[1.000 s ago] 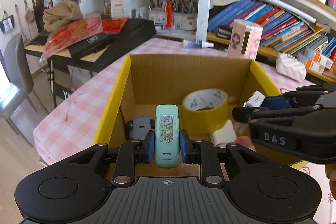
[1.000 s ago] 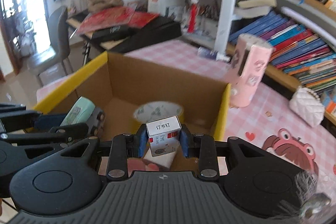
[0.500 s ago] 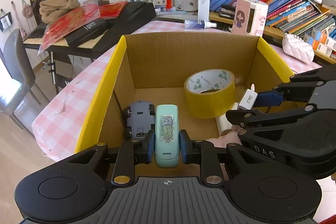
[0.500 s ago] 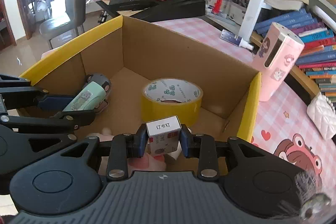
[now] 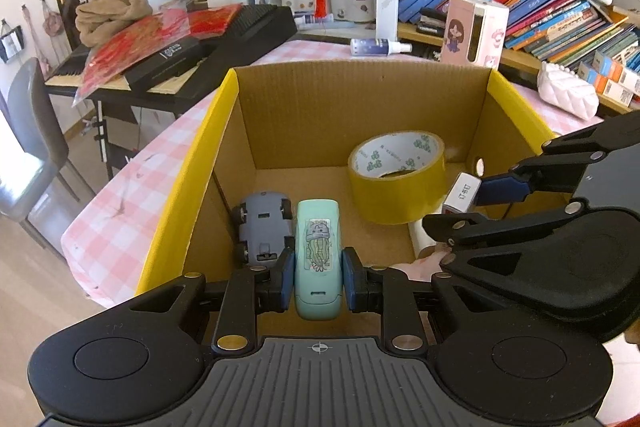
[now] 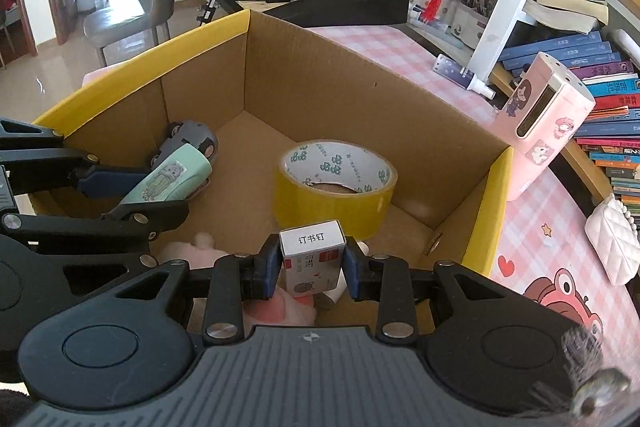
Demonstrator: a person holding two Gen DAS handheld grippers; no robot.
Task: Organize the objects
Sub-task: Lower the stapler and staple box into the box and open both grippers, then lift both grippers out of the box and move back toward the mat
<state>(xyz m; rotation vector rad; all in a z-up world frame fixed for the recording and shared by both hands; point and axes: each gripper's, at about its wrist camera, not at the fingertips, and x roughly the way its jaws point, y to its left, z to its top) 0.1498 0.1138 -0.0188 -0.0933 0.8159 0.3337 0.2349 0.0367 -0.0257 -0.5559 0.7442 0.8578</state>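
My left gripper (image 5: 317, 281) is shut on a mint green stapler (image 5: 317, 255) and holds it inside an open cardboard box (image 5: 360, 99) with yellow rims. The stapler also shows in the right wrist view (image 6: 168, 179). My right gripper (image 6: 312, 273) is shut on a small white staple box (image 6: 312, 261), held over the box's near right part; it shows in the left wrist view (image 5: 463, 193). In the box lie a yellow tape roll (image 5: 396, 175), a grey toy car (image 5: 262, 229) and a pink soft toy (image 6: 276, 309).
The box stands on a pink checked table (image 5: 120, 211). A pink dispenser (image 5: 474, 27), a spray bottle (image 5: 378, 47) and a white purse (image 5: 568, 95) stand behind it. Bookshelves (image 5: 540, 7) rise at the back. A keyboard with red cloth (image 5: 176, 47) and a chair (image 6: 132, 11) are at the left.
Both grippers have moved forward and down over the box, still holding the stapler and the staple box. The box interior now fills more of each view.
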